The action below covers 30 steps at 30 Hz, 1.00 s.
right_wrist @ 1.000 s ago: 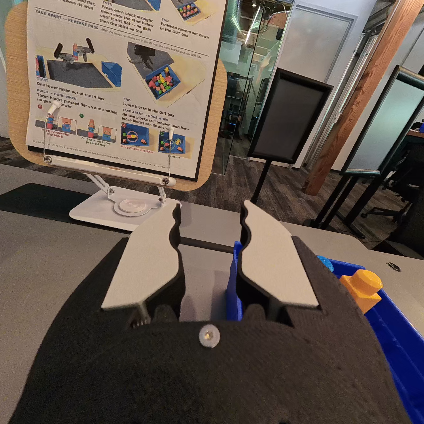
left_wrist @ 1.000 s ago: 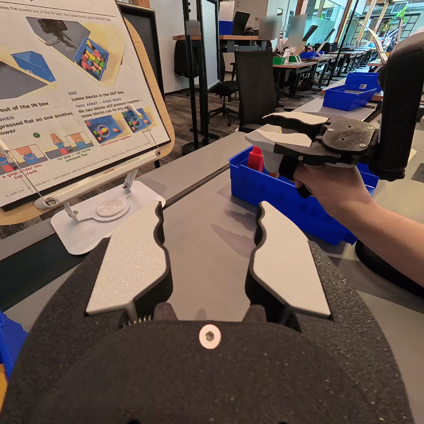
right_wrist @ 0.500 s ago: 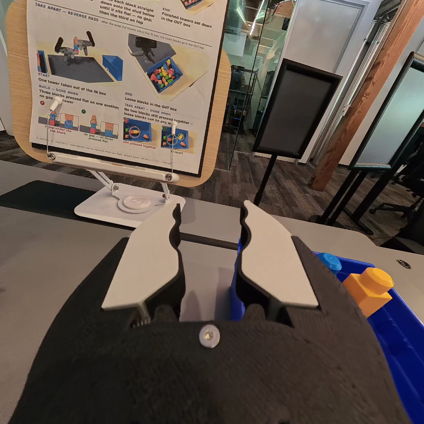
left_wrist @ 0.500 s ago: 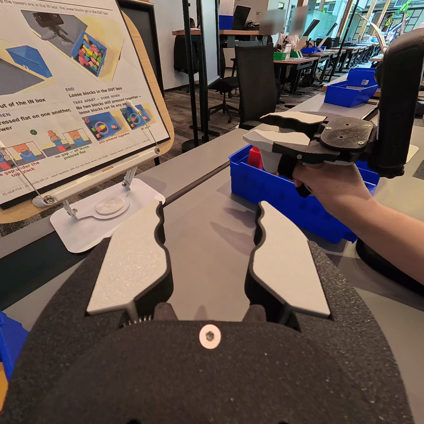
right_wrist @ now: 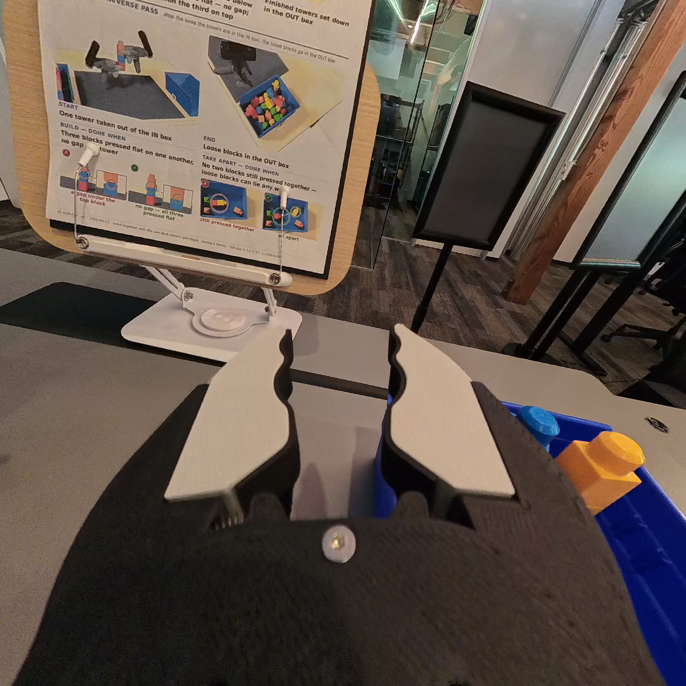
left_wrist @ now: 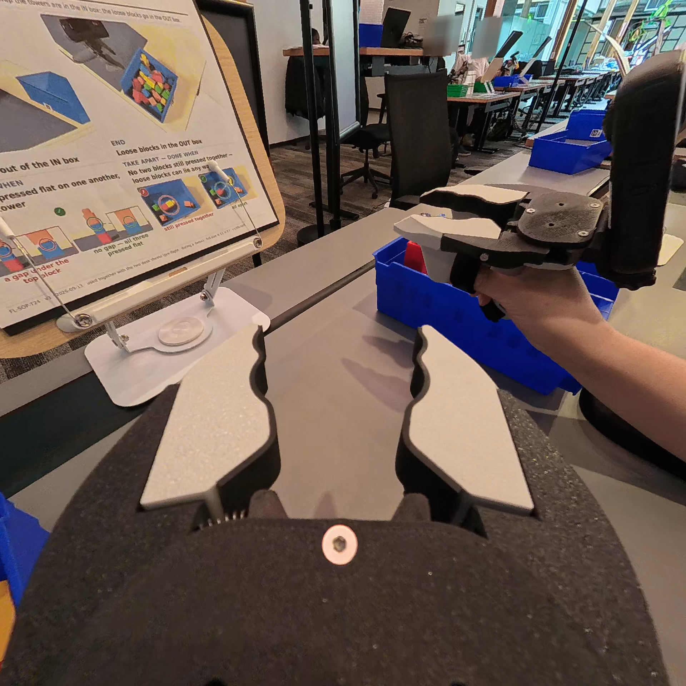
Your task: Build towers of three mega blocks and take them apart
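My left gripper point(left_wrist: 339, 334) is open and empty above the grey mat point(left_wrist: 334, 389). In the left wrist view my right gripper point(left_wrist: 423, 209) shows ahead at the right, held by a hand above the near end of a blue bin point(left_wrist: 464, 319); its jaws stand apart with nothing between them. A red block point(left_wrist: 414, 254) stands in that bin just behind its fingers. In the right wrist view my right gripper point(right_wrist: 339, 337) is open and empty over the bin's left end point(right_wrist: 380, 479). An orange block point(right_wrist: 601, 467) and a blue block point(right_wrist: 538, 425) sit in the bin at the right.
An instruction sheet on a wooden board with a white stand point(left_wrist: 167, 334) is at the back left of the table; the stand also shows in the right wrist view point(right_wrist: 211, 323). Another blue bin edge point(left_wrist: 15, 538) is at my lower left. Office chairs and desks stand behind. The blue block point(right_wrist: 538, 425) is about 15 cm from my right fingertips and 35 cm from my left.
Both grippers stay open and empty. The right gripper has lowered and moved left a little over the bin's end; the left has barely moved.
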Available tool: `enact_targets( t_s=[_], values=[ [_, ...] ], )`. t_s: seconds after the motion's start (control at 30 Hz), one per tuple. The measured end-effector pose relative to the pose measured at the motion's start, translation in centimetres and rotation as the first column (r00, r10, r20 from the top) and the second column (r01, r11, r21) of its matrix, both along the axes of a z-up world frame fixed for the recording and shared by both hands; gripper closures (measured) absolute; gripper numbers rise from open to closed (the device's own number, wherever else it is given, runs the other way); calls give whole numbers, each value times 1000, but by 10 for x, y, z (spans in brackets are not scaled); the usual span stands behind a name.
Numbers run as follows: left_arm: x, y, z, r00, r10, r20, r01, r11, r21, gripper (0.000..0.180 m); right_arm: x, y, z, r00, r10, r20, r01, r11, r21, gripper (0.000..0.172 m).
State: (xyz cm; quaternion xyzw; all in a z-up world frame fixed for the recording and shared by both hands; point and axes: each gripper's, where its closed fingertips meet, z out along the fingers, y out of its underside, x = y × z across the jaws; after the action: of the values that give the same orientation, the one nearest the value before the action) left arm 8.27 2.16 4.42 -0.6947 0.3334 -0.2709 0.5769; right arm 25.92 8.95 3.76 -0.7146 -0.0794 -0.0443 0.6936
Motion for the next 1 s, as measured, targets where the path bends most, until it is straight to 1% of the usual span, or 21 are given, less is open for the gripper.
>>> enact_targets(
  t_s=[1.0],
  values=[
    [2, 0, -5, 1000, 1, -18, -2, 1000, -16, 104, -4, 1, -4, 1000, 14, 2, -14, 1000, -16, 122]
  ],
)
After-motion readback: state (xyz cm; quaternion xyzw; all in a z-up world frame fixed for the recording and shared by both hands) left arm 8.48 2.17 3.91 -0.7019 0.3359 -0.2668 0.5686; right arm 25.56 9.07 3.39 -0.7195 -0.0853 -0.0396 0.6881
